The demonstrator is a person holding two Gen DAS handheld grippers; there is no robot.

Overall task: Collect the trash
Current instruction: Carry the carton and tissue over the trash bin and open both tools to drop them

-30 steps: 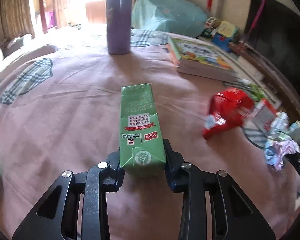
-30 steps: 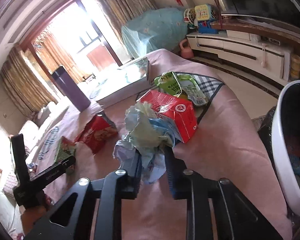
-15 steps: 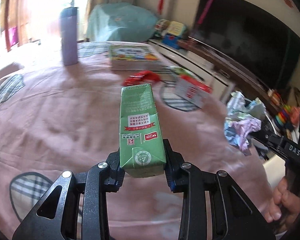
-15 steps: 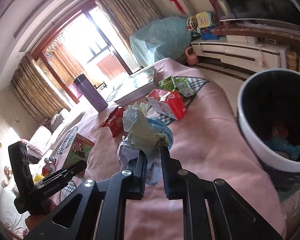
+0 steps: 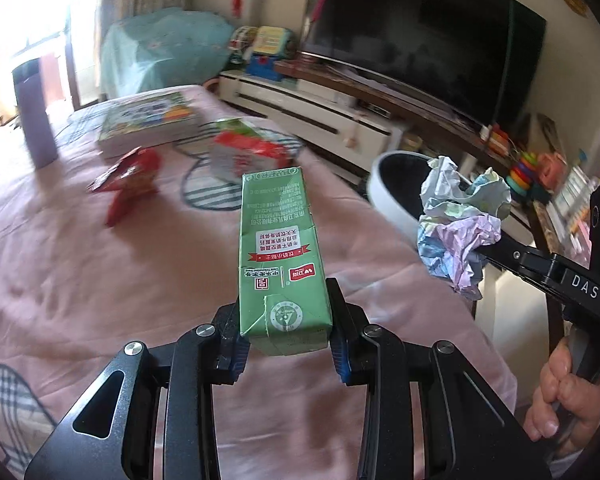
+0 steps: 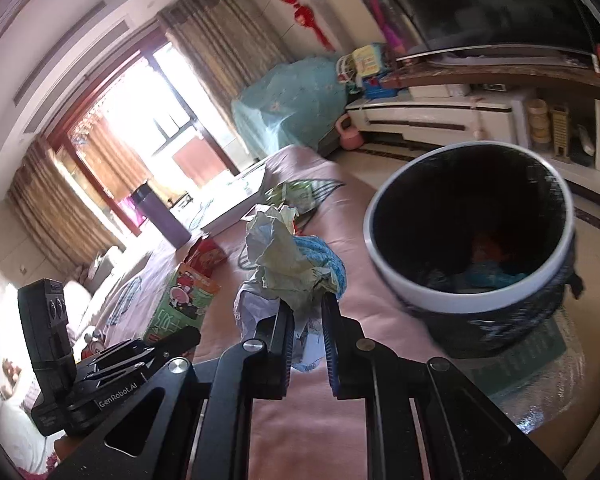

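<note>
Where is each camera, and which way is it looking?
Left wrist: on the left gripper, facing along its green carton over the pink table toward the TV; a hand shows.
Right wrist: on the right gripper, facing past its crumpled paper toward the trash bin.
Both show the paper, bin, carton.

The black arm of the right gripper reads "DAS" in white. "GenRobot.AI" is printed on the left gripper. The green carton carries small Chinese print, too fine to read.
</note>
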